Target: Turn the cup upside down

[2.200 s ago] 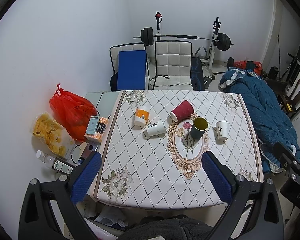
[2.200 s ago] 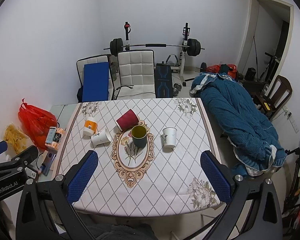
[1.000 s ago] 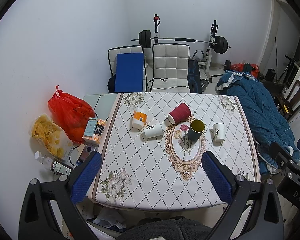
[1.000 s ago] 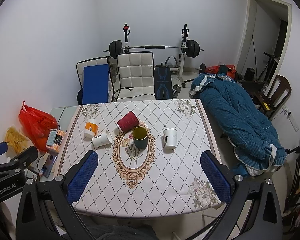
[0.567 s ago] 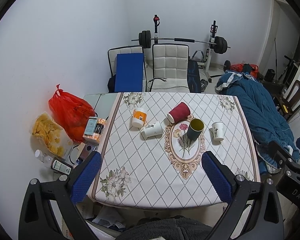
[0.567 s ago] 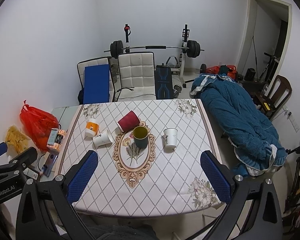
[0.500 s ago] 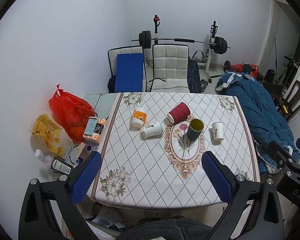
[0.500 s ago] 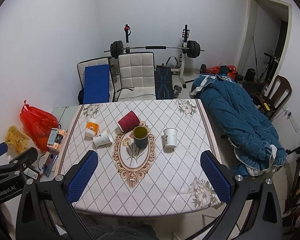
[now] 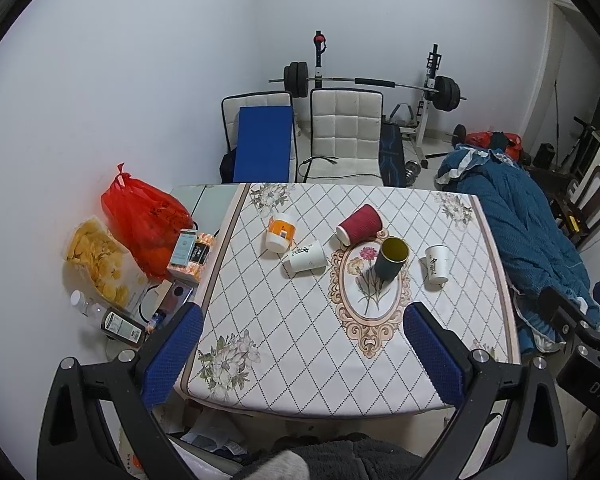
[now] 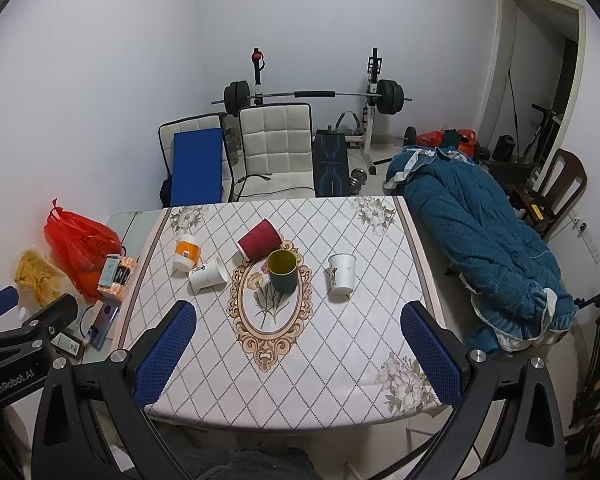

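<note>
Right wrist view: dark green cup (image 10: 283, 273) stands upright, mouth up

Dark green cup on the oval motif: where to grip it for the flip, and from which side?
Grip the dark green cup across its side wall, around mid-height, coming in level from the near table edge. It stands upright with its mouth up, and no handle shows. The red cup lies close behind it, so the near side looks freer. The right gripper is open and roughly in line with it.
</note>
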Demonstrator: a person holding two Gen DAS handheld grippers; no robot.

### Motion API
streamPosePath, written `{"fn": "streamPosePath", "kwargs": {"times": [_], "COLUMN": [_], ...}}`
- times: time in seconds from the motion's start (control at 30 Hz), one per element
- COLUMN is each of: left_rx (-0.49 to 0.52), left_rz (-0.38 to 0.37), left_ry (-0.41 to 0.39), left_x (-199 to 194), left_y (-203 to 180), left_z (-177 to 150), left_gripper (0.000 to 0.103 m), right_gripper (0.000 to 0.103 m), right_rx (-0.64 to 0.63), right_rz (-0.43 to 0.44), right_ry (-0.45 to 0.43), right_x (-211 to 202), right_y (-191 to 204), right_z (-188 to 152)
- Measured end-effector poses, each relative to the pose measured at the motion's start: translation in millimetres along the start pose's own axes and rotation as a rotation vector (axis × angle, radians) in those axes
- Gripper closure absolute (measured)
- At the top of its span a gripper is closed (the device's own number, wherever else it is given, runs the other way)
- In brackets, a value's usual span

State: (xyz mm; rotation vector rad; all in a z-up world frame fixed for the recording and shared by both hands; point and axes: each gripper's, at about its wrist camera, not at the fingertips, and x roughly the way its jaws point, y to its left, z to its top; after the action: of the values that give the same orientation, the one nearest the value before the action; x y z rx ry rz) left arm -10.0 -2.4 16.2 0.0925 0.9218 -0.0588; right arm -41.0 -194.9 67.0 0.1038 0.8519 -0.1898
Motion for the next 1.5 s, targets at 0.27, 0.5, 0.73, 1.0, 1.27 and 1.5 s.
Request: {"fn": "streamPosePath", "kwargs": {"times": [0.27, 0.5, 0.73, 1.0, 1.27, 1.5], "left_rx": [-0.043, -0.1, -0.095, -0.041, 0.053, 0.144], "left_rz": [0.081, 0.152, 0.182, 0.164, 0.154, 0.18], "left_ry": [0.09, 0.187, 0.284, 0.395, 0.434, 0.417], "left_x": [55.1, 112.4, 169.7, 250.0, 318.9, 374.4], "left_y": [3.6, 24.0, 34.3, 49.9, 65.2, 72.8], "left_z": [-19.6, -42.7, -48.6, -35.9, 0.3, 49.2], "left_gripper": [0.0, 0.0, 0.0, 0.0, 0.0, 0.0], "right_gripper": [0.0, 0.0, 0.0, 0.0, 0.0, 0.0], "right_rx": [-0.022, -0.057, -0.063, -0.025, 0.032, 0.053], "right_rz": [0.022, 0.039, 0.052, 0.015, -0.032, -0.077], "right_ry": [0.135, 0.332, 0.492, 0.615, 0.699, 0.732], "right_x": [64.6, 160.7, 242.4, 307.8, 365.5, 406.0], "right_y": [-14.3, -15.7, -6.7, 15.1, 35.4, 49.4], "right_z": [-22.8, -65.6, -108.2, -125.3, -123.0, -108.8]}}
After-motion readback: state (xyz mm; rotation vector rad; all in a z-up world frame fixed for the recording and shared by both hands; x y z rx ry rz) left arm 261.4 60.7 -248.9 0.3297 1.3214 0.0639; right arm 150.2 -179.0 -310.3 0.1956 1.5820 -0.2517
